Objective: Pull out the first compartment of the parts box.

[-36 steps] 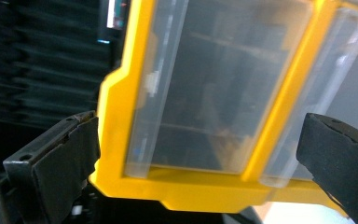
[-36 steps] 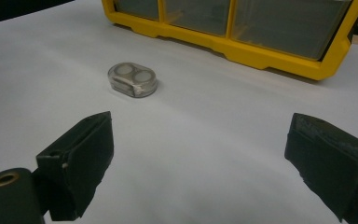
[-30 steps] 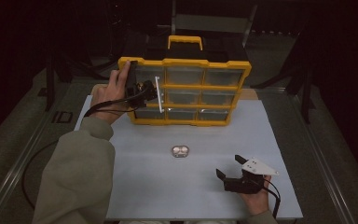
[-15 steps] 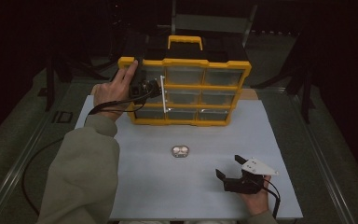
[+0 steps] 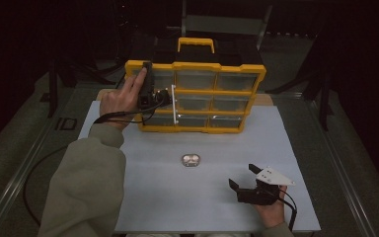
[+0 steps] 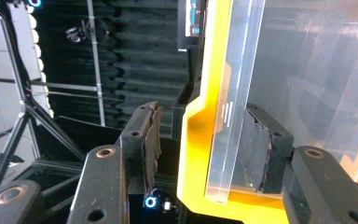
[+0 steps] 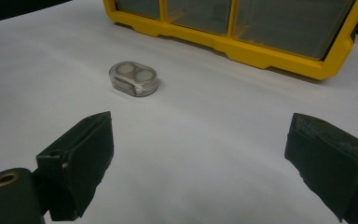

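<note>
Right gripper [image 7: 200, 163] low over white table surface [image 7: 205, 121], two black jaws wide apart, nothing between them. Ahead, left of centre: small clear oval case [image 7: 134, 78] with two pale round discs inside, lying flat on surface, well apart from jaws. Beyond it: yellow organizer box [image 7: 261, 49] with clear compartment lids, lower edge resting on surface, running across top of view. Case near box, not touching it.
</note>
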{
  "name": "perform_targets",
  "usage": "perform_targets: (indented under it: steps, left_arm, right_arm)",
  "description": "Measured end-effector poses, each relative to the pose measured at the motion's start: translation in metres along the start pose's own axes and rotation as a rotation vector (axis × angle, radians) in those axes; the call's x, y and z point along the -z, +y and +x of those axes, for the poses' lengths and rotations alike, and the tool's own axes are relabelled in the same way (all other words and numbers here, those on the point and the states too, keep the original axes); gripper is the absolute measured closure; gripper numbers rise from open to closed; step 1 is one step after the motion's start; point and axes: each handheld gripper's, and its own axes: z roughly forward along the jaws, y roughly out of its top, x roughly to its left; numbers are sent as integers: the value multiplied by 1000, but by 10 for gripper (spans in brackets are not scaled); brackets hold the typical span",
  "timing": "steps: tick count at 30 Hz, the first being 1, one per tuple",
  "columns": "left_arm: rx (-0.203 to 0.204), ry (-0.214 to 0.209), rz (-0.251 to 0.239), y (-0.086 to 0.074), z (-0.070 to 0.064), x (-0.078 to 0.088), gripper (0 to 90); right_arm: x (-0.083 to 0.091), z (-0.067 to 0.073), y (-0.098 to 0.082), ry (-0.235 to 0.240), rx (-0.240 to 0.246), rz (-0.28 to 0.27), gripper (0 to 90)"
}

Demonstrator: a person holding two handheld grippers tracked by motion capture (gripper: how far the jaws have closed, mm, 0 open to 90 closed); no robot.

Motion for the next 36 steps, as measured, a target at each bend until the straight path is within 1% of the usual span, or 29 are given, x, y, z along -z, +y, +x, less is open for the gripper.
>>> perform_targets:
  steps: [2,3,6,9,10,11,13,14,15,16,17,18,20,22,27,36]
  left_arm:
    - [-17,12,-7,-1,-1,3,511]
    - [-21,7,-9,-1,0,5,515]
    - [-16,-12,-11,-3,2,7,548]
    - [-25,-38,-12,-3,3,10,599]
    - [-25,-38,-12,-3,3,10,617]
    - [-22,-49,-15,-3,4,10,617]
    - [-18,-78,-13,-3,5,10,666]
    - [-24,-86,-17,-4,5,10,709]
    - [-29,-92,-19,-4,5,10,709]
    - [-29,-92,-19,-4,5,10,728]
    - [-39,-108,-19,-3,5,10,728]
    - [-45,-111,-19,-3,5,10,762]
    - [-57,-111,-18,-3,4,10,787]
    - [-55,-115,-18,-3,5,10,788]
    - [-69,-117,-14,-3,4,11,794]
    - [-70,-114,-12,-3,3,14,795]
  right_arm:
    - [0,0,0,0,0,0,83]
    - [0,0,0,0,1,0,83]
    - [-1,1,0,0,2,1,83]
    - [-1,1,0,-1,2,4,83]
    - [-1,1,0,-1,2,4,83]
    - [-1,1,0,-1,1,4,83]
    - [-1,1,0,-1,1,6,83]
    - [-1,1,0,0,0,8,83]
    - [-1,1,0,0,0,8,83]
    - [-1,1,0,0,0,8,83]
    - [-1,1,0,0,1,8,83]
    - [-1,1,0,0,1,11,83]
    - [-2,1,-1,0,3,11,83]
    - [-1,1,0,0,2,12,83]
    - [-2,1,0,1,2,11,83]
    - [-2,1,-1,1,3,11,83]
